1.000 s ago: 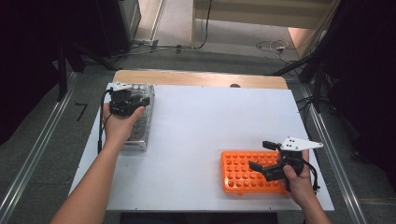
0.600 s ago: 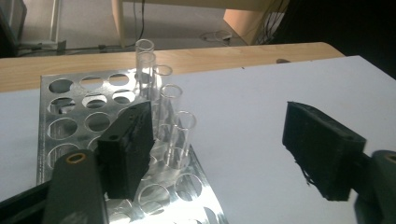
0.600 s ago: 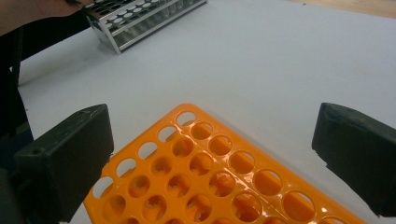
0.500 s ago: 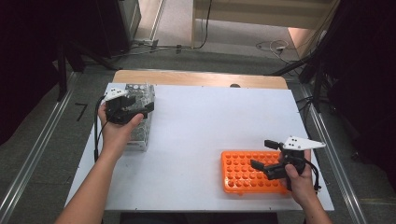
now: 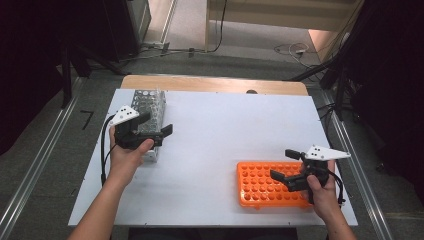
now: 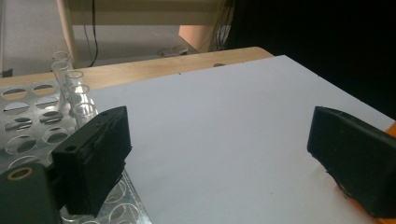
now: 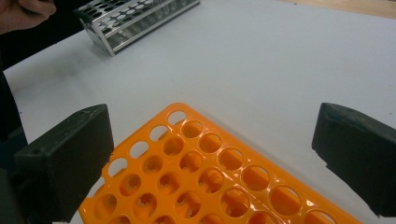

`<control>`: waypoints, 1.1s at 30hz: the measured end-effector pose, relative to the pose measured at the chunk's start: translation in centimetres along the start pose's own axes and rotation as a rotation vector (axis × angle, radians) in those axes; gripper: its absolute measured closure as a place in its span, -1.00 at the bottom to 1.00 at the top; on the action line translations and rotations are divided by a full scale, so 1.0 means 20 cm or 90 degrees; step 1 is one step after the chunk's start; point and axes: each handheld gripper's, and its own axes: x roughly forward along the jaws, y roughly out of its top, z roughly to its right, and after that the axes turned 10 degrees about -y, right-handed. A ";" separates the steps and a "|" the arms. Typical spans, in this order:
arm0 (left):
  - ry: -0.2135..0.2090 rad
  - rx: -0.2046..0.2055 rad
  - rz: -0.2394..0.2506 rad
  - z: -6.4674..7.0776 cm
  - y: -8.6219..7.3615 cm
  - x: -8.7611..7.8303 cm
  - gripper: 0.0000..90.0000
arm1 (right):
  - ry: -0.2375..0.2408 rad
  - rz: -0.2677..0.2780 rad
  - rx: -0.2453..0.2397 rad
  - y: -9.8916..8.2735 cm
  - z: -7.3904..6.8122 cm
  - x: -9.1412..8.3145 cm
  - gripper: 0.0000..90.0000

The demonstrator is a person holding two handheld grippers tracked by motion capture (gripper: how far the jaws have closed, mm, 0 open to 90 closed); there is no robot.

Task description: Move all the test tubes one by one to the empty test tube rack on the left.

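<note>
Hovering over near end of metal rack (image 5: 148, 107), left gripper (image 5: 154, 125) has jaws spread wide, just opened, nothing between them. Glass tubes (image 6: 70, 79) stand in rack's far holes. Right gripper (image 5: 286, 166) spread, empty, above orange rack (image 5: 260, 185) at table (image 5: 220, 130) near-right corner.
</note>
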 end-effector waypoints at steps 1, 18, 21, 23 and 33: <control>-0.004 0.004 -0.001 0.01 0.00 -0.01 -0.91 | -0.001 -0.001 0.001 0.00 0.00 0.00 -1.00; -0.052 0.036 0.010 0.17 -0.13 -0.12 -1.00 | -0.021 0.002 0.016 -0.02 0.06 -0.02 -1.00; -0.053 0.041 0.009 0.19 -0.16 -0.14 -1.00 | -0.025 0.004 0.019 -0.03 0.08 -0.02 -1.00; -0.054 0.042 0.010 0.19 -0.18 -0.15 -1.00 | -0.028 0.004 0.023 -0.03 0.09 -0.03 -1.00; -0.061 0.037 0.025 0.16 -0.27 -0.23 -1.00 | -0.045 0.011 0.037 -0.06 0.16 -0.06 -1.00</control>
